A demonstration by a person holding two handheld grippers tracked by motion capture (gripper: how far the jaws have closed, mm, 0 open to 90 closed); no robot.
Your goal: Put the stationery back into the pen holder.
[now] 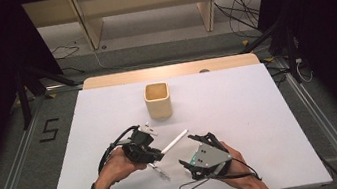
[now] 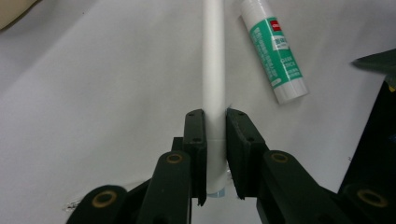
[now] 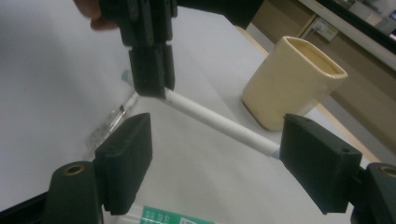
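A: What is the left hand-held gripper [image 1: 157,152] holding?
B: It is clamping a white pen [image 1: 174,141] above the counter [image 1: 240,114], at five o'clock from the cup [image 1: 158,100].
A: And the right hand-held gripper [image 3: 215,163]?
B: Its jaws are standing wide apart, gripping nothing.

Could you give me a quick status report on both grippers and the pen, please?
Left gripper shut on white pen, held off the table. Right gripper open, beside the pen. Cup ahead, path clear; glue stick lying nearby.
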